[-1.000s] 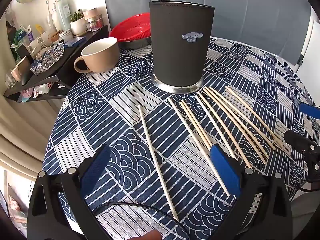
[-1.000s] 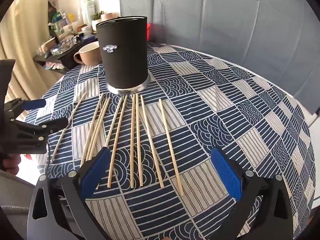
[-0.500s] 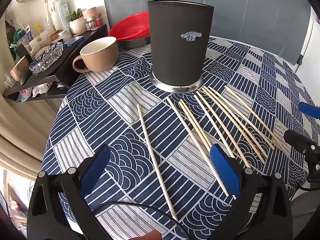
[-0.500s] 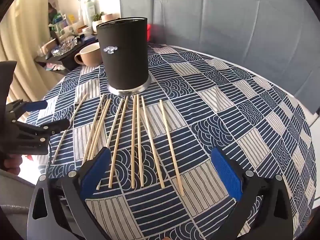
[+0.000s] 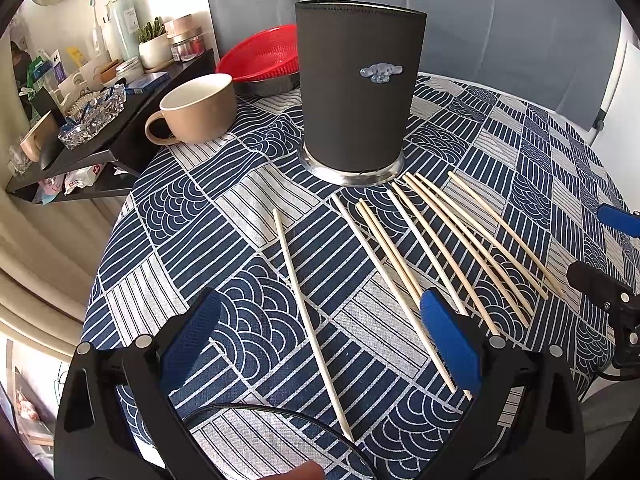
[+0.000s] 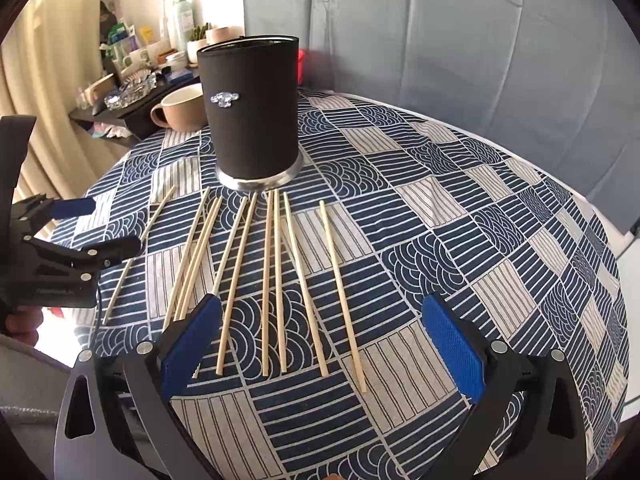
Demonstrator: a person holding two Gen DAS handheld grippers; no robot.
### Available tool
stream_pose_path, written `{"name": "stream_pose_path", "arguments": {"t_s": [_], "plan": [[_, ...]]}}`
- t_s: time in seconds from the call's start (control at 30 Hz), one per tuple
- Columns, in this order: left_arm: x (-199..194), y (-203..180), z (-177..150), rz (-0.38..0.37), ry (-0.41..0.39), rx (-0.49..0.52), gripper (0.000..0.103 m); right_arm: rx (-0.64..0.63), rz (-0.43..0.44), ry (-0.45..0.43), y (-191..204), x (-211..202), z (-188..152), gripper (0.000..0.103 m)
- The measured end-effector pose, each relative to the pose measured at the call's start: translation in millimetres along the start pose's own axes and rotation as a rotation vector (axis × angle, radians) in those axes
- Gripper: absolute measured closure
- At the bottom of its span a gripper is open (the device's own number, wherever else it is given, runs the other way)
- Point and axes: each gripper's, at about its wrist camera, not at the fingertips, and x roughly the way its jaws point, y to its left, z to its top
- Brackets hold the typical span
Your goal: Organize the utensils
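Clearly both claws stood wide apart and held nothing. The left claw (image 5: 320, 336) hovered low over the near edge of the round worktop (image 5: 520, 128), which wore a blue-and-white patterned cloth. Between its blue pads (image 5: 192, 336) lay a single chopstick (image 5: 310, 316), set apart from the rest and running away from the claw toward the holder. Just by its right pad passed a second stick, and beyond that, off to the claw's right, the remaining chopsticks (image 5: 448, 248) fanned out flat on the cloth.

Straight ahead of the left claw stood the black utensil holder (image 5: 358, 88), upright on a shiny metal base, with the far tips of the sticks close to that base. Ahead and to the left of it sat a tan mug (image 5: 200, 110), and behind the holder a red basket (image 5: 260, 54).

The right claw (image 6: 320, 344) hung over the same fan from the other side; several chopsticks (image 6: 276, 280) lay between its pads (image 6: 452, 344), their near ends just ahead of it, none touching. The holder (image 6: 252, 108) stood ahead and slightly left. The left claw (image 6: 80, 232) showed at the far left edge.
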Motion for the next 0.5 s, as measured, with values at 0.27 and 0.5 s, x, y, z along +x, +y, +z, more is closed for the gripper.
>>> {"name": "stream_pose_path", "arguments": {"t_s": [0.27, 0.5], "plan": [[0.7, 0.8, 0.2, 0.009, -0.010, 0.005, 0.006, -0.003, -0.001, 0.004, -0.2, 1.3, -0.1, 0.007], [-0.5, -0.8, 0.8, 0.005, -0.016, 0.011, 0.006, -0.007, 0.004, 0.009, -0.1, 2.4, 0.3, 0.007]]}}
